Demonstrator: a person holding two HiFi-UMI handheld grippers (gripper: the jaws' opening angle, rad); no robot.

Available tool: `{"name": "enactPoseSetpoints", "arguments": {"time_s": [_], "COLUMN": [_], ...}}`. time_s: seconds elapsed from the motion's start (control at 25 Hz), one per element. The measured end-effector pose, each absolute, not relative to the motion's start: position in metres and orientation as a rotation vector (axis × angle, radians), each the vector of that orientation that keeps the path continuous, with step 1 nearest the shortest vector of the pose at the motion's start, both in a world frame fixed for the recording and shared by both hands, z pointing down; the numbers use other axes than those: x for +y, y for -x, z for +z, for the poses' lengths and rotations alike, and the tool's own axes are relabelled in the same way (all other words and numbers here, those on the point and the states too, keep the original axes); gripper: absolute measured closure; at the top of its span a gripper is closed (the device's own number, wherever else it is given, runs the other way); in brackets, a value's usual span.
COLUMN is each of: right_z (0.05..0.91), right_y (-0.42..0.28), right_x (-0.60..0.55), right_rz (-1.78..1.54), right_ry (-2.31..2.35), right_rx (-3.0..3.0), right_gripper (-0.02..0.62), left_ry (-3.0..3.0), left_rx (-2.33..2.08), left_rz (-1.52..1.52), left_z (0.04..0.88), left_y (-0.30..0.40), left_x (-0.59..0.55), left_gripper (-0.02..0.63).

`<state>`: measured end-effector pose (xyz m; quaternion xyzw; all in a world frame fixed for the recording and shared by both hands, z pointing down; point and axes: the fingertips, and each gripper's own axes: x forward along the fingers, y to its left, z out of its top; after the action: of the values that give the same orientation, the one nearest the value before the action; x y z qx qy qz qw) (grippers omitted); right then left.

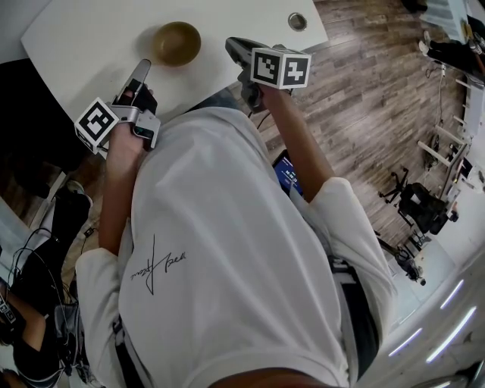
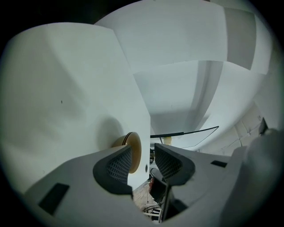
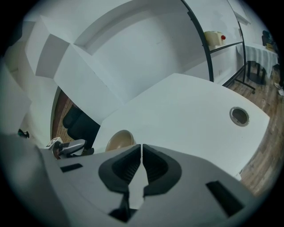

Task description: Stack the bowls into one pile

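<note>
A brown wooden bowl [image 1: 176, 42] sits on the white table [image 1: 83, 34]; whether more are nested in it I cannot tell from above. In the left gripper view the bowl [image 2: 134, 153] appears edge-on with a doubled rim line, beyond the jaws and not touched. My left gripper [image 1: 142, 70] [image 2: 142, 150] hangs just left of the bowl, open, nothing between its pads. My right gripper [image 1: 236, 48] [image 3: 141, 148] is to the bowl's right, shut and empty. From the right gripper view the bowl [image 3: 119, 140] lies just past the jaws.
A round cable hole [image 1: 297, 21] [image 3: 239, 115] is set into the table near its right edge. Wooden floor [image 1: 364, 98] lies beyond that edge, with an office chair [image 1: 424, 206] farther off. A dark chair [image 3: 80, 125] stands past the table's left side.
</note>
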<state>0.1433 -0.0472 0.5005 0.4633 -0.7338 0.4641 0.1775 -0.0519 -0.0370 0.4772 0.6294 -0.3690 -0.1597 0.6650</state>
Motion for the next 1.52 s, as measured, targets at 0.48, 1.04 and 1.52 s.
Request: {"name": "enactPoseSetpoints", "arguments": {"time_s": [0.48, 1.04, 1.52], "right_z": [0.469, 0.388, 0.358], "right_y": [-0.126, -0.1, -0.082], "right_x": [-0.051, -0.055, -0.047], "right_rz": [1.113, 0.806, 0.682], "right_ry": [-1.262, -1.182, -1.191], "right_rx": [-2.196, -2.405, -2.49], "right_gripper": [0.578, 0.584, 0.586], "left_ry": [-1.833, -2.156, -2.358], "left_rx": [-0.976, -1.12, -1.236], "left_rz": [-0.28, -0.101, -0.002], "left_z": [0.412, 0.373, 0.346], "left_y": [0.061, 0.059, 0.059], "left_x": [-0.054, -0.056, -0.052], "left_gripper": [0.497, 0.598, 0.598]}}
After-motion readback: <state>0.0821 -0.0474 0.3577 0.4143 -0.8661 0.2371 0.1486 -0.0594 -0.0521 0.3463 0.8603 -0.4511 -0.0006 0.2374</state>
